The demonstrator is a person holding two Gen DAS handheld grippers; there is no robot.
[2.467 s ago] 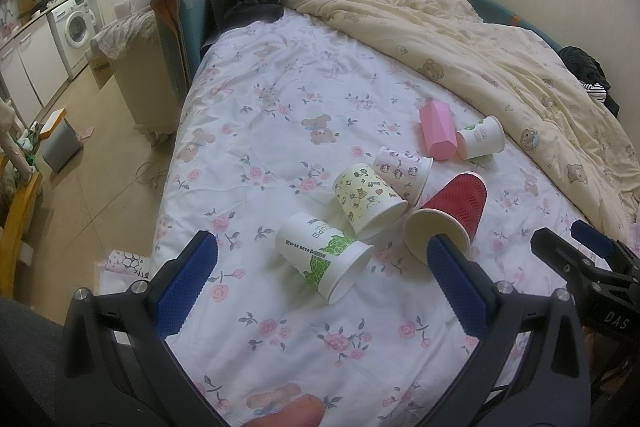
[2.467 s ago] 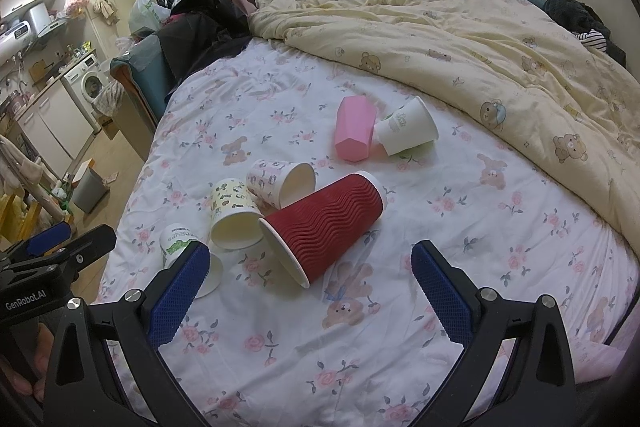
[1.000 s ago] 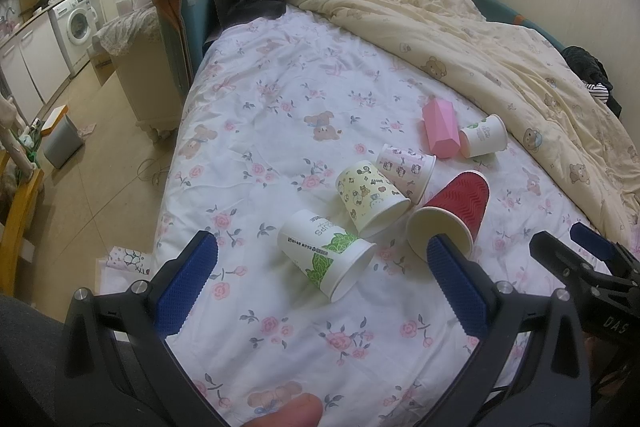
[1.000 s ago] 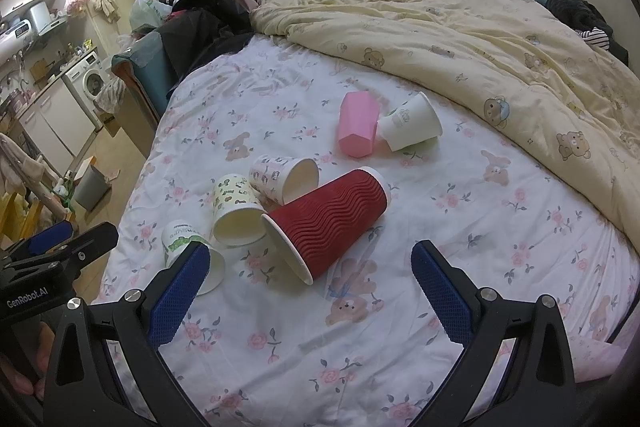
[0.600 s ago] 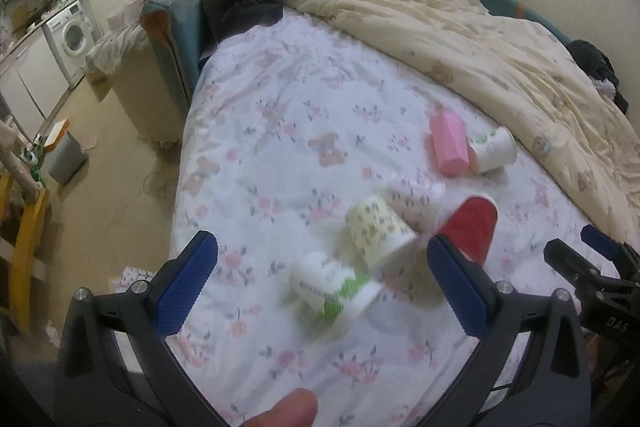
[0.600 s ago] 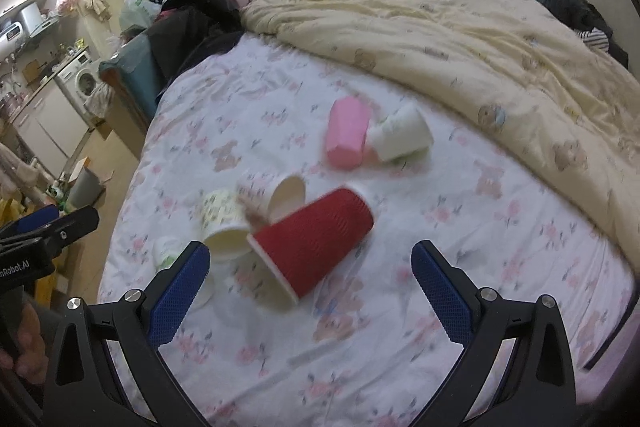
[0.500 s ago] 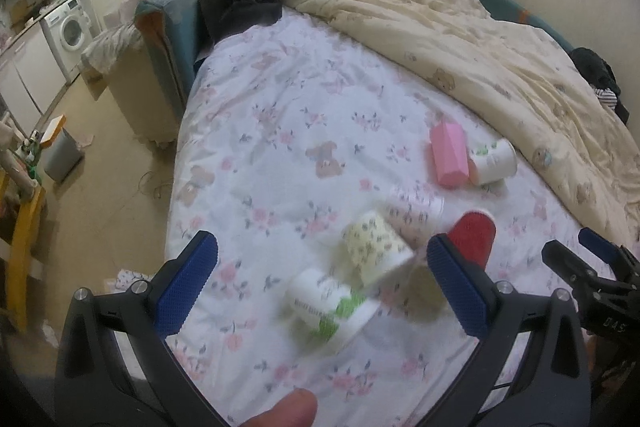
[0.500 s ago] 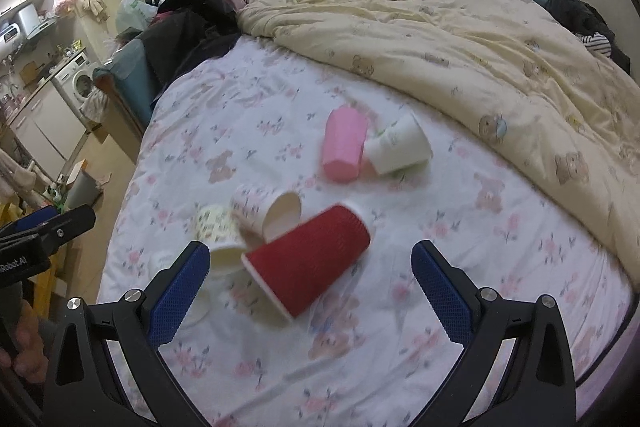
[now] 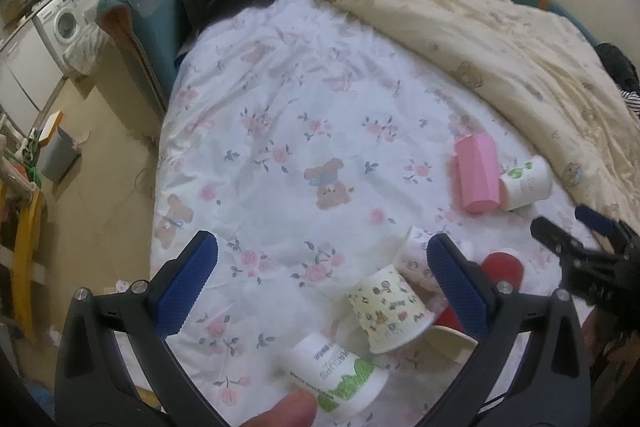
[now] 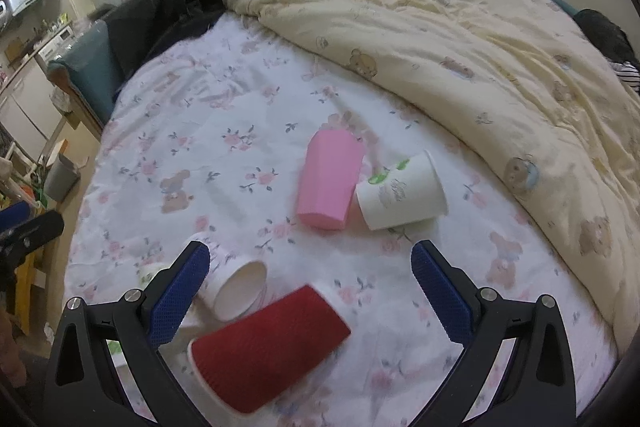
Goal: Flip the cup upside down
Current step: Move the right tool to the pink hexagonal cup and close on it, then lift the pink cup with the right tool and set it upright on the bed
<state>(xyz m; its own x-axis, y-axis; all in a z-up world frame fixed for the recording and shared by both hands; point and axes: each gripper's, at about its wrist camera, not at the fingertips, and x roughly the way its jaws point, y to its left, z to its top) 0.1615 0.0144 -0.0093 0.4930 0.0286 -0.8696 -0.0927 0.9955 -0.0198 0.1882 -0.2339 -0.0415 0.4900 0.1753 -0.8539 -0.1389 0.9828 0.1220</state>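
Red ribbed paper cup (image 10: 268,347) lies on its side on the bed (image 10: 248,115), just below right gripper (image 10: 310,291). Both grippers' jaws wide open, empty. Likely light, crushable; grip mid-wall gently.

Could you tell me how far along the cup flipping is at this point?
Nothing looks done: the red cup, pink cup, white cup and yellow patterned cup all lie on their sides on the bed sheet. Nothing is in hand; the left gripper and right gripper are open and empty. Every flip remains.
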